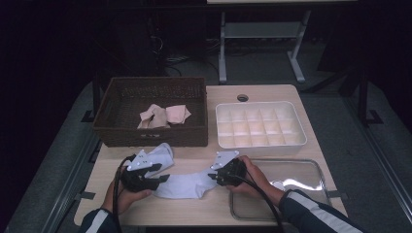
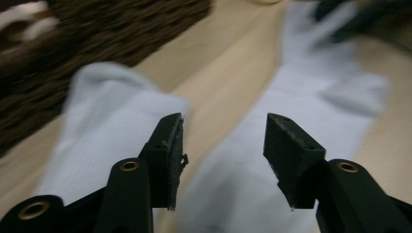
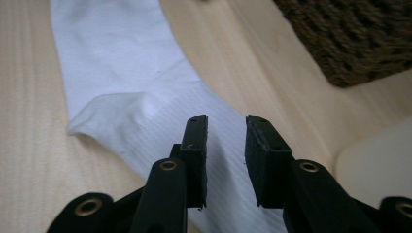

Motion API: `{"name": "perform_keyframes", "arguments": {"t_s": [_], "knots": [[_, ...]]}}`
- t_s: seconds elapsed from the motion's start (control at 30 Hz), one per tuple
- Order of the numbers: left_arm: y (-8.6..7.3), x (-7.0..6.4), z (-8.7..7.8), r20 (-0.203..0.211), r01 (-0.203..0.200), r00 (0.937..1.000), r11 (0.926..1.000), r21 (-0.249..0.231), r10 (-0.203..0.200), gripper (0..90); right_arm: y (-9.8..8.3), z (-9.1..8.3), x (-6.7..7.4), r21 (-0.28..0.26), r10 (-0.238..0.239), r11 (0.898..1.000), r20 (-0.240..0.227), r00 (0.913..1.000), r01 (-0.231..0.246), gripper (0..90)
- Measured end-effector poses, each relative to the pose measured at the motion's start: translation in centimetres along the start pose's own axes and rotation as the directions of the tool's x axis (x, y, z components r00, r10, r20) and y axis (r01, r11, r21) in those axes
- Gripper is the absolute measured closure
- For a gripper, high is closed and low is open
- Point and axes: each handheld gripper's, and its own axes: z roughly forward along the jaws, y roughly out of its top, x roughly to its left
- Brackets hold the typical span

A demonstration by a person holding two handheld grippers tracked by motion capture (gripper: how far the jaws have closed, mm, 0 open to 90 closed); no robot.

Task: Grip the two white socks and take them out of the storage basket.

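Note:
A white sock (image 1: 187, 185) lies flat on the wooden table between my two grippers. A second white sock (image 1: 163, 154) lies bunched just in front of the basket. My left gripper (image 1: 161, 177) is at the flat sock's left end; in the left gripper view its jaws (image 2: 223, 131) stand well apart above the flat sock (image 2: 301, 111), with the second sock (image 2: 107, 131) to the left. My right gripper (image 1: 213, 175) is at the sock's right end. Its jaws (image 3: 226, 124) hold a narrow gap over the ribbed cuff of the sock (image 3: 121, 73), and no cloth is pinched between the pads.
A brown wicker basket (image 1: 121, 128) at the back left holds beige socks (image 1: 164, 115). A white divided box (image 1: 301, 138) stands to its right. A clear shallow tray (image 1: 318, 170) lies at the front right under the right forearm. The table's edge runs close behind both hands.

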Motion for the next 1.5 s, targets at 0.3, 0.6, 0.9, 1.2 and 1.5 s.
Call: {"name": "perform_keyframes", "arguments": {"t_s": [0.3, 0.6, 0.9, 1.2, 1.5], "knots": [[0.4, 2.6, 3.6, -0.040, 0.047, 0.9983, 0.9930, 0.109, -0.042, 38.7, -0.3, 1.5, 0.4, 0.024, 0.037, 0.999, -0.073, 0.9967, -0.036, 62.8], [1.2, 3.3, 5.2, -0.059, 0.005, 0.9983, 0.9878, 0.156, 0.004, 78.7, -0.5, 1.1, 1.1, 0.014, -0.062, 0.998, -0.162, 0.9849, 0.065, 64.5], [2.7, 2.3, 3.4, -0.007, -0.036, 0.9993, 0.9992, -0.017, 0.036, 83.5, -0.7, 1.0, 0.9, 0.018, -0.057, 0.998, -0.177, 0.9826, 0.062, 62.2], [6.1, -0.1, 5.6, 0.120, -0.112, 0.9851, 0.9891, -0.096, 0.123, 81.9, -0.8, -0.7, -1.0, -0.017, 0.056, 0.998, -0.111, 0.9923, -0.058, 52.0], [8.5, -2.4, 8.5, 0.151, -0.174, 0.9718, 0.9830, -0.057, 0.181, 54.7, -1.0, -2.6, -2.9, -0.082, 0.143, 0.986, -0.042, 0.9889, -0.146, 52.3]]}}
